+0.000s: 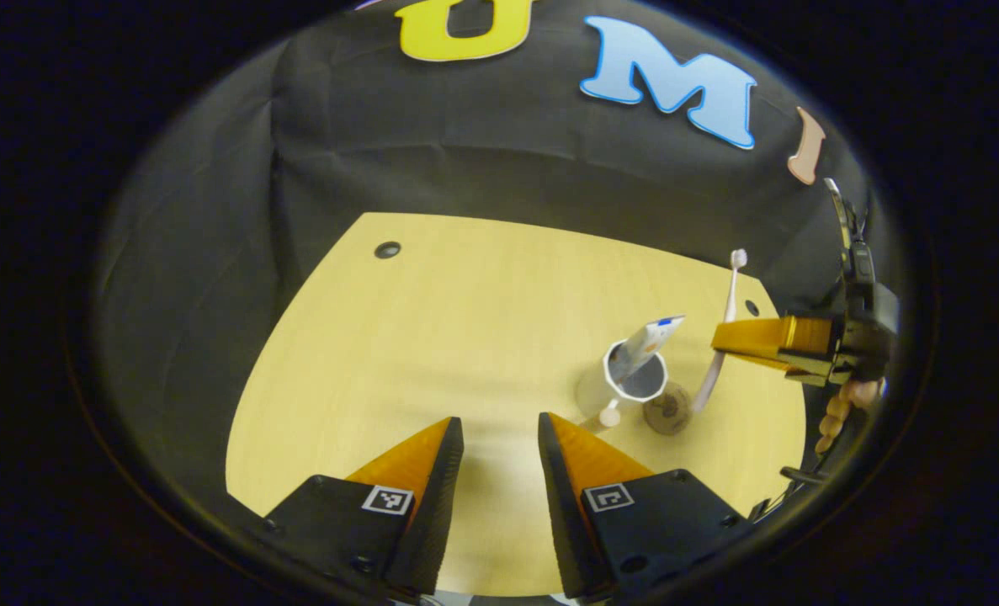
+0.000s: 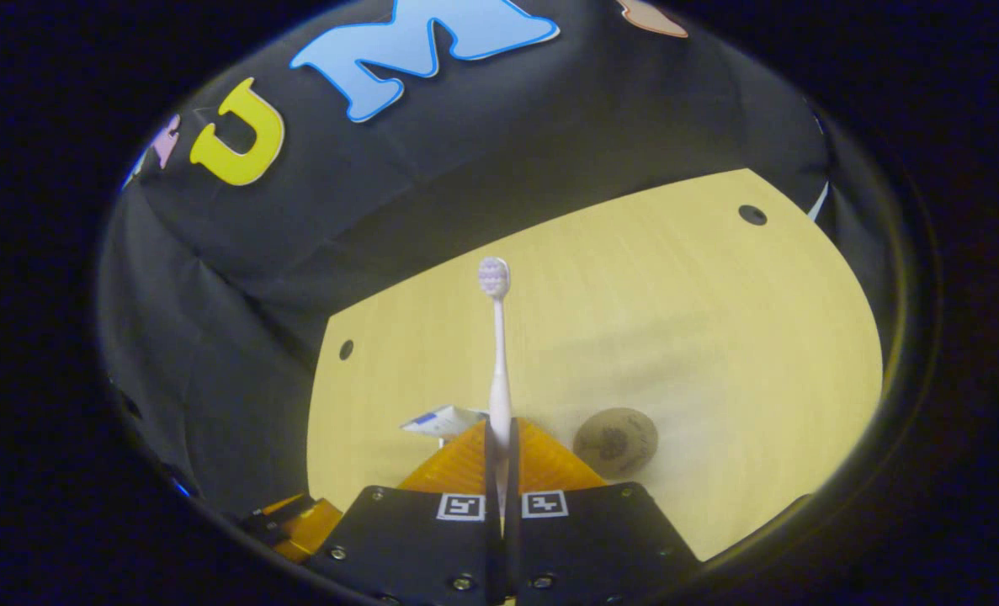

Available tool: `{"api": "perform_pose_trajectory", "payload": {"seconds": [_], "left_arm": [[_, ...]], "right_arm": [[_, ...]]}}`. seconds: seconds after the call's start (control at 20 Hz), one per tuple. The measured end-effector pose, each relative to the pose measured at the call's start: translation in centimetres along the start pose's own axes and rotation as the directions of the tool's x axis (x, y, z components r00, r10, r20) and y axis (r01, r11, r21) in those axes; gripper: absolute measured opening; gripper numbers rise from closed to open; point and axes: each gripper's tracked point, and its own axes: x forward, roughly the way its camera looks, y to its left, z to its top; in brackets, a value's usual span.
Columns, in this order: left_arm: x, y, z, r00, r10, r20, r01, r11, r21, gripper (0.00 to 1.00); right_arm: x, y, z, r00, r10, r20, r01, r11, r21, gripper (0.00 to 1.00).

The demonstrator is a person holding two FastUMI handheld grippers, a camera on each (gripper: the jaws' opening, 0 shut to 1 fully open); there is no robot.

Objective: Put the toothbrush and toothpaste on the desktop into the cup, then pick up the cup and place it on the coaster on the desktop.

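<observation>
A white cup (image 1: 608, 368) stands on the wooden desktop (image 1: 432, 337), with the toothpaste tube (image 1: 649, 339) leaning out of it. Just right of the cup lies a round brown coaster (image 1: 667, 410). My right gripper (image 1: 722, 343) hovers right of the cup, above the coaster, shut on the pale toothbrush (image 1: 730, 295), bristles up. In the right gripper view the toothbrush (image 2: 499, 370) rises from between the closed fingers of the right gripper (image 2: 499, 433); the toothpaste's end (image 2: 444, 418) and the coaster (image 2: 615, 440) lie beyond. My left gripper (image 1: 499, 429) is open, holding nothing, near the desk's front edge.
The desktop has small dark holes at its far corners (image 1: 387, 249) (image 2: 751, 215). Black cloth walls close in the back and sides. A hand (image 1: 840, 412) holds the right gripper at the far right. Bare wood stretches left of the cup.
</observation>
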Motion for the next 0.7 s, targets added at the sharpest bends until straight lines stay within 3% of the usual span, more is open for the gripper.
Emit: {"api": "perform_pose_trajectory", "payload": {"seconds": [0.4, 0.7], "left_arm": [[-2.3, 7.5, -3.3, 0.992, 0.122, -0.035, -0.124, 0.989, -0.086, 0.60], [-3.2, 8.6, -5.7, 0.986, 0.153, -0.070, -0.158, 0.985, -0.071, 0.59]], "right_arm": [[3.9, 0.2, -0.1, 0.988, -0.036, 0.150, 0.047, 0.997, -0.069, 0.01], [4.8, -0.1, -2.5, 0.971, -0.020, 0.240, 0.052, 0.990, -0.129, 0.02]]}}
